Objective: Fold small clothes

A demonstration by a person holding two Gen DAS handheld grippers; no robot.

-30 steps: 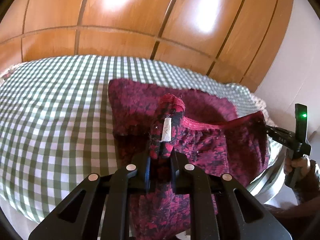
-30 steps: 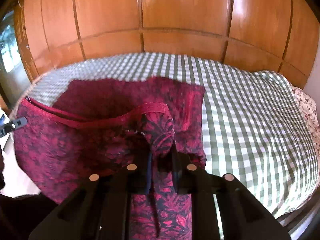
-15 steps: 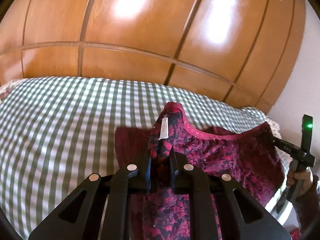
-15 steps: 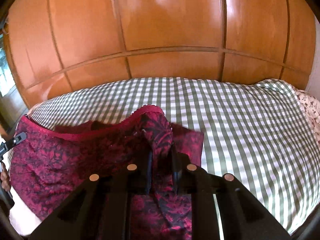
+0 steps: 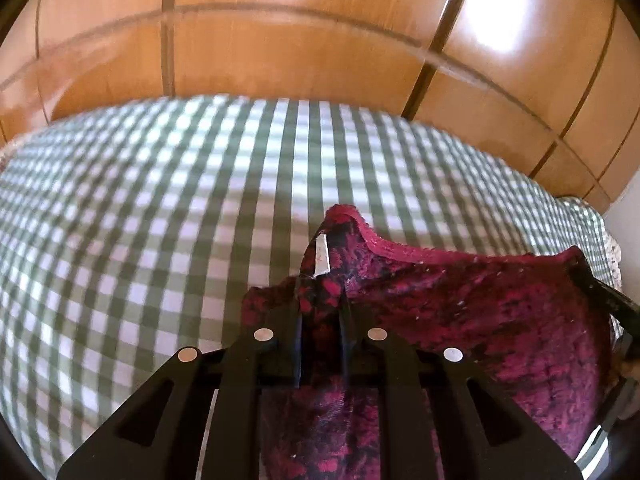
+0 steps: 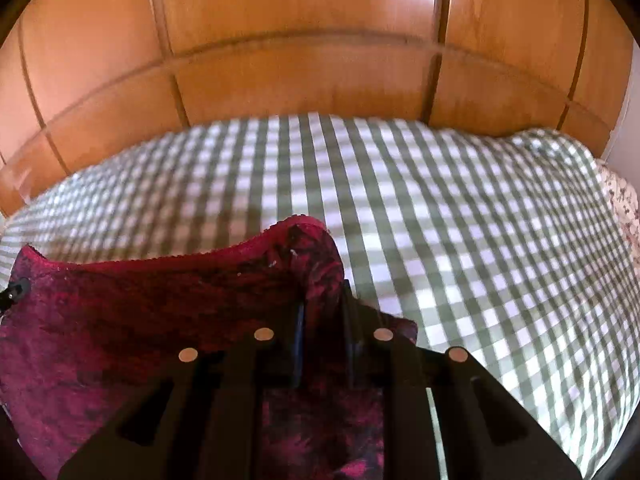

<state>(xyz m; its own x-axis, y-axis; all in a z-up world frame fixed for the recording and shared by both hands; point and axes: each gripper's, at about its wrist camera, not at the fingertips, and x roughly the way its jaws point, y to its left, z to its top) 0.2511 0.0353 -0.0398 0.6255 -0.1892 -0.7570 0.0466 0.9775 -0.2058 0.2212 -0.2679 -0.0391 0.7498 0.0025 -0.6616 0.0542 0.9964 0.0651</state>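
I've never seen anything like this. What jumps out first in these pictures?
A dark red patterned garment stretched between two black grippers, the left gripper and right gripper each pinching a top corner. Behind it spreads a green-and-white checked bedcover, with glossy wooden wardrobe doors beyond.

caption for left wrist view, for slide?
Left tool pinches the waistband corner of a red patterned garment, stretched toward the right tool over a green-checked bed.

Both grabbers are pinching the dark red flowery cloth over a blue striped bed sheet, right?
Not quite: the bed sheet is green and white checked, not blue striped, as the right wrist view shows. Both the left gripper and right gripper do pinch the dark red flowery cloth.
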